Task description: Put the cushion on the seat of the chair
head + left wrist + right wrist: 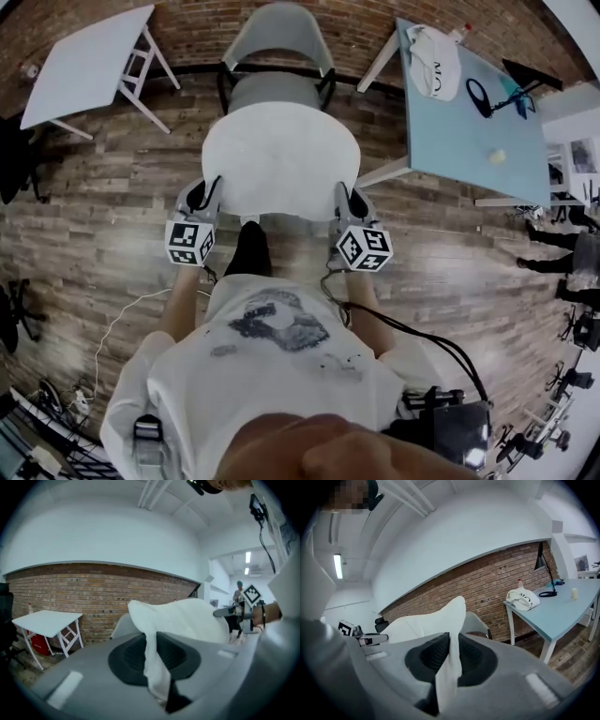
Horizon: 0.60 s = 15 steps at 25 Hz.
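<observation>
White cushion [281,159], grey chair [278,33], pale-blue table [459,122], red-brown brick wall [70,592], grey-brown plank floor [94,234]

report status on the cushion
Left gripper and right gripper both shut on cushion edges. Cushion held up, not yet on chair seat. Nothing seen between.

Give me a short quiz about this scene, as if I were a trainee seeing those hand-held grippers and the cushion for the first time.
1. True or false: only the left hand-held gripper holds the round white fabric cushion; the right hand-held gripper is empty.
2. The wall behind the grey plastic chair is made of: A brick, B glass, C tiles.
3. Fill in: each gripper is shut on the cushion's ____.
Key: 1 false, both hold it; 2 A; 3 edge.
</observation>
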Available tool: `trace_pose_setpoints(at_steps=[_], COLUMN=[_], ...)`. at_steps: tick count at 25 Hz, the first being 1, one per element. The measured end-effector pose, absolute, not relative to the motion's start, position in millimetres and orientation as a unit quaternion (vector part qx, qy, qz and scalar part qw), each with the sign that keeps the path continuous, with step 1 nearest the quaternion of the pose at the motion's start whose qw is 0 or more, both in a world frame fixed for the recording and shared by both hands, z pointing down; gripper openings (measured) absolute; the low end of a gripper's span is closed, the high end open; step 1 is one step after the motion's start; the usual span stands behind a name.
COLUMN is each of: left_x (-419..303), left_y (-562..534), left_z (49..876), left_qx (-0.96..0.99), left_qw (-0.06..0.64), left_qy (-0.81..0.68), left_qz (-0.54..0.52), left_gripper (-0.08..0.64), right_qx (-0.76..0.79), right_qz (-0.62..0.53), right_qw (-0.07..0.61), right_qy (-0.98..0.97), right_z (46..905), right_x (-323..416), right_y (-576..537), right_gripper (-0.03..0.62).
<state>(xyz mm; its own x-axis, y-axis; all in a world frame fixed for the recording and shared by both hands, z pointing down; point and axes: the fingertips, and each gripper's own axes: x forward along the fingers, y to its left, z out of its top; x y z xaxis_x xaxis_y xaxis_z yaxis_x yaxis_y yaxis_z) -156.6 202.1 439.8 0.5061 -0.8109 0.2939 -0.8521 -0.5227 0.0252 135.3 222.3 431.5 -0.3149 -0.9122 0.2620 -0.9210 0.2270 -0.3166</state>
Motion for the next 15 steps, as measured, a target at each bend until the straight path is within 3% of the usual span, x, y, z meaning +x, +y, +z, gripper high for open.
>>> trace_pose_setpoints(at_steps=[15], left_x=[-223.8], left_y=[-20.0], left_z=[450.5], left_qx=[0.877], left_qw=[0.116], left_qy=[-0.448], left_qz=[0.129], left_gripper=[0.046], right_qx=[0.619], right_qz=[0.228], right_qw=[0.034], right_qy=[-0.751], right_z=[439.5], right_x=[69.7], right_y=[10.6], right_gripper=[0.044])
